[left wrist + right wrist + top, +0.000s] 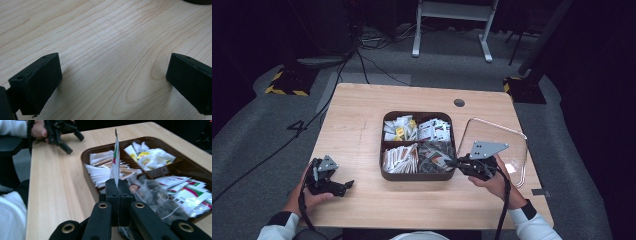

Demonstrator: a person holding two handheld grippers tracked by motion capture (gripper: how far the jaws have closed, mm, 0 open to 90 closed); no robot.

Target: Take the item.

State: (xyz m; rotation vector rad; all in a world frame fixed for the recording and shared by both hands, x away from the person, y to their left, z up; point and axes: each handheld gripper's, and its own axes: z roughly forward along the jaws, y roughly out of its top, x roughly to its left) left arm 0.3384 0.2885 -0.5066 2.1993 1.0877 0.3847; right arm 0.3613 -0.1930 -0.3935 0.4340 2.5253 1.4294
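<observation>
A recording studio or lab, by the look of it: a lone wooden table (362,125) stands on grey carpet (252,125), black curtains close off the dark surroundings, cables (362,55) trail across the floor, and stand bases marked with yellow-black hazard tape (287,90) sit beyond the table's far corners.

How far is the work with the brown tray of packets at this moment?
Done: the clear lid lies off the brown tray, beside it on the table.
In hand: the right gripper is shut on a thin packet, edge up, above the tray.
Left: placing that packet. The left gripper rests open, holding nothing.
</observation>
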